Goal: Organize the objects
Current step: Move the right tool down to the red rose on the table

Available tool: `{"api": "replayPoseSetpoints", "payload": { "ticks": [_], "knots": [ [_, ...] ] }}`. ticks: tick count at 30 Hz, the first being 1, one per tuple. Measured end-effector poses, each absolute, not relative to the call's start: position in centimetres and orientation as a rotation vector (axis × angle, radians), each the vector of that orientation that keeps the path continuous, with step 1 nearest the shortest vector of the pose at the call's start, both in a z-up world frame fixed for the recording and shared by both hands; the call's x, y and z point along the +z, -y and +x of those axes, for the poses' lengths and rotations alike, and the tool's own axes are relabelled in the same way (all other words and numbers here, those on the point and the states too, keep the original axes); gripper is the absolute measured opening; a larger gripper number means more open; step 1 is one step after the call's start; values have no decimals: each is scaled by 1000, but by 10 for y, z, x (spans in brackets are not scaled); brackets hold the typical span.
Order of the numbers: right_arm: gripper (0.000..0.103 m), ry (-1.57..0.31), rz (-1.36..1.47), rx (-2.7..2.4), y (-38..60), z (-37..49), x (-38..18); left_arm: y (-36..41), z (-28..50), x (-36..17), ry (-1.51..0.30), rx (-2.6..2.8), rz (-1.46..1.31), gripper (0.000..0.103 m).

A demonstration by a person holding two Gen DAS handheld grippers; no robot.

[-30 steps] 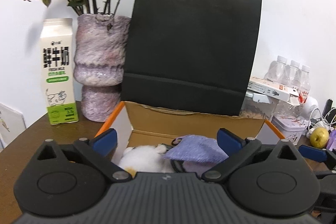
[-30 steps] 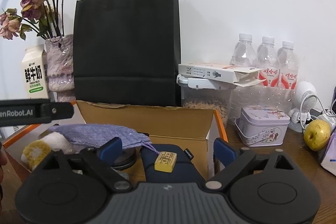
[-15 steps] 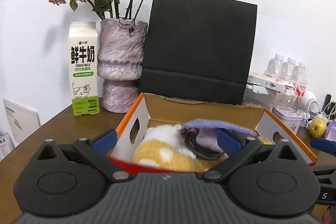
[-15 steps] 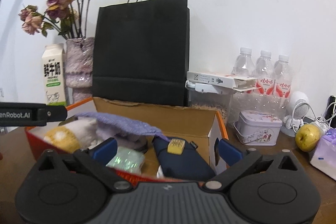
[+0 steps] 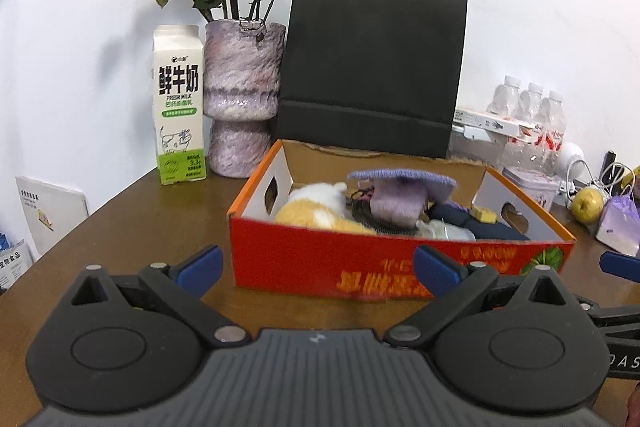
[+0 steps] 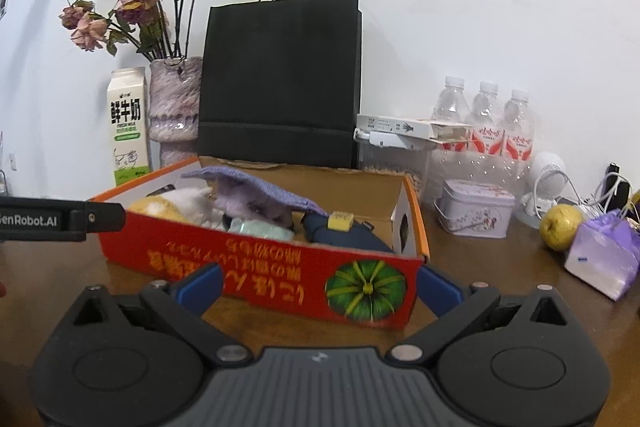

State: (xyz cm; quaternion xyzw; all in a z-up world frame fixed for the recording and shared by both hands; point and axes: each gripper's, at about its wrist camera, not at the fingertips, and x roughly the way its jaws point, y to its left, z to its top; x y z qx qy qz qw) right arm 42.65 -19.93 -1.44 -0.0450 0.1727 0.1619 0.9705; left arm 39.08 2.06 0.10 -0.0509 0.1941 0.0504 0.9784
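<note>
Box [image 5: 348, 263] sits on brown table [image 5: 120, 227], red front wall nearest both cameras, open top. Inside it: plush toy [image 5: 316, 207] at left, purple knit cloth [image 5: 400, 183] draped over the middle, dark coiled cable [image 5: 366, 217] under it, navy pouch [image 5: 476, 223] with yellow tag at right, pale packet [image 6: 260, 229] near front wall.

Left gripper [image 5: 316, 265]: fingers spread wide, nothing between them, held just in front of box's near wall, left finger [image 5: 200, 265] over bare table, right finger [image 5: 434, 269] before the red wall. Not touching box as far as visible.

Right gripper [image 6: 318, 283]: fingers also wide apart, empty, near the box's right front corner; pumpkin print [image 6: 366, 291] sits between the fingertips. Contact cannot be told.

Behind box: black paper bag [image 5: 372, 67] against wall, vase [image 5: 240, 95] with dried roses left of it, milk carton [image 5: 178, 103] further left. Right side: water bottles [image 6: 486, 119], small tin [image 6: 474, 213], apple [image 6: 562, 221], purple bag [image 6: 604, 255].
</note>
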Motion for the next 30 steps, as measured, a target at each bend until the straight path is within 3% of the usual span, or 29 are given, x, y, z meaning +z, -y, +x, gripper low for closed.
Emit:
{"api": "replayPoseSetpoints", "payload": {
  "ticks": [30],
  "knots": [
    [103, -483, -78, 369, 203, 328, -29, -45, 297, -13, -475, 68, -109, 103]
  ]
}}
